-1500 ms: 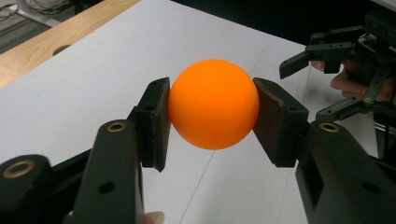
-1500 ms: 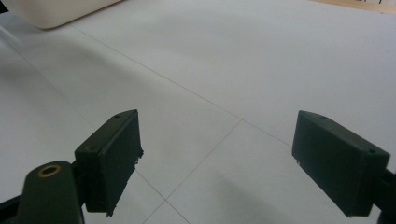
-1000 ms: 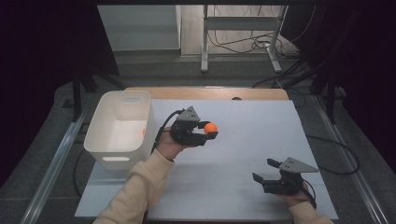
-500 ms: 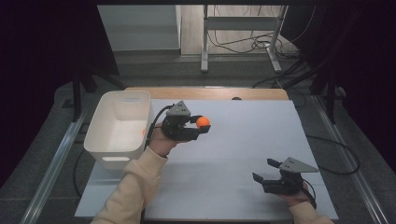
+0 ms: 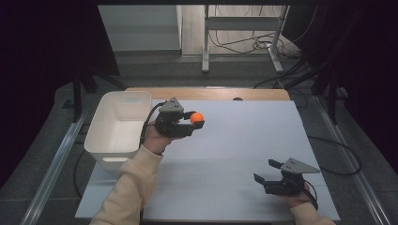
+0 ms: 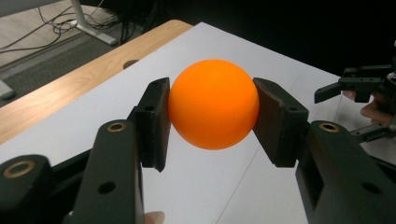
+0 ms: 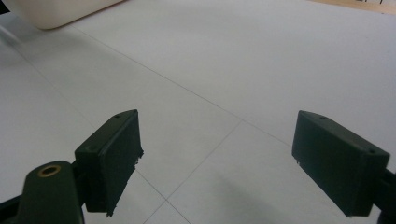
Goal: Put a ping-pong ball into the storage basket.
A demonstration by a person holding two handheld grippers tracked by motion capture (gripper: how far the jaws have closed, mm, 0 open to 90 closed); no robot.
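The orange ball (image 6: 213, 110) sits squarely between the two black pads of the left claw (image 5: 187, 124), each pad pressing on one side of it at about its widest girth, so the grip looks sound; in the high view the ball (image 5: 197, 117) hangs clear above the white bench (image 5: 244, 140), just to the right of the white bin (image 5: 117, 126) and apart from its rim. The work in hand appears to be carrying the ball to the bin, and to do that well the hold should stay firm and level until the ball is over the bin's open middle, not its near wall, since a round, smooth ball will roll away if it lands on the rim or the bench. Lowering it inside before letting go would keep it from bouncing out. The right claw (image 5: 274, 176) rests low at the near right of the bench, well apart from the ball, its jaws spread wide with nothing between them, and the right gripper view shows bare bench past its pads (image 7: 109, 154).
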